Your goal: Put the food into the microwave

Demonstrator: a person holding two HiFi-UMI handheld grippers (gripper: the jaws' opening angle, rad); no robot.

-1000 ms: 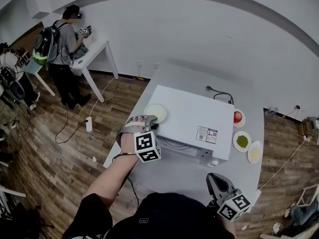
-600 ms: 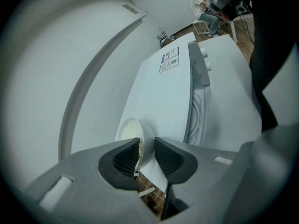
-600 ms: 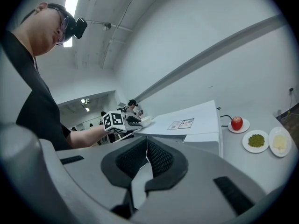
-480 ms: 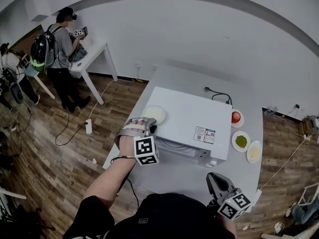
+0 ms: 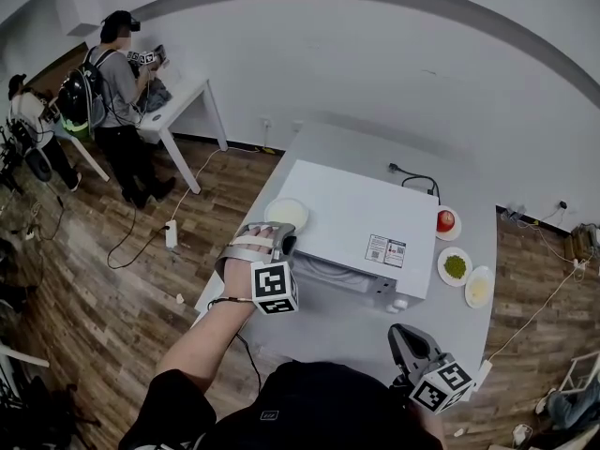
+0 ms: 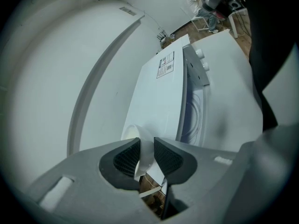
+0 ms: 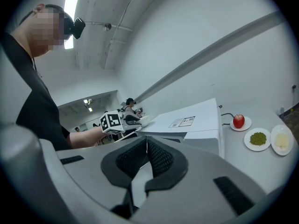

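Since a second ago the left hand-held gripper (image 6: 146, 148) has rolled a little without leaving its spot. Its jaws have just been closing; they stand slightly apart with the rim of the white plate (image 5: 287, 214) between the ribbed black pads (image 6: 127, 158), and no squeeze shows yet. The right hand-held gripper (image 7: 145, 146) has kept still, jaws together on nothing. The bystander (image 5: 117, 82) far beyond the left hand-held gripper has shifted.

Both tools are smooth grey moulded plastic. The microwave (image 5: 361, 223), just right of the left hand-held gripper, is a glossy white box with a printed sticker (image 5: 389, 251) on its flat top. It stands on a pale matt tabletop (image 5: 375, 148).

The round, shallow white plate holds something pale that I cannot identify. Ahead and right of the right hand-held gripper sit three small round plates, one with a red apple (image 7: 238, 121), one with a green heap (image 7: 257, 138) and one with a pale yellow portion (image 7: 281, 141).
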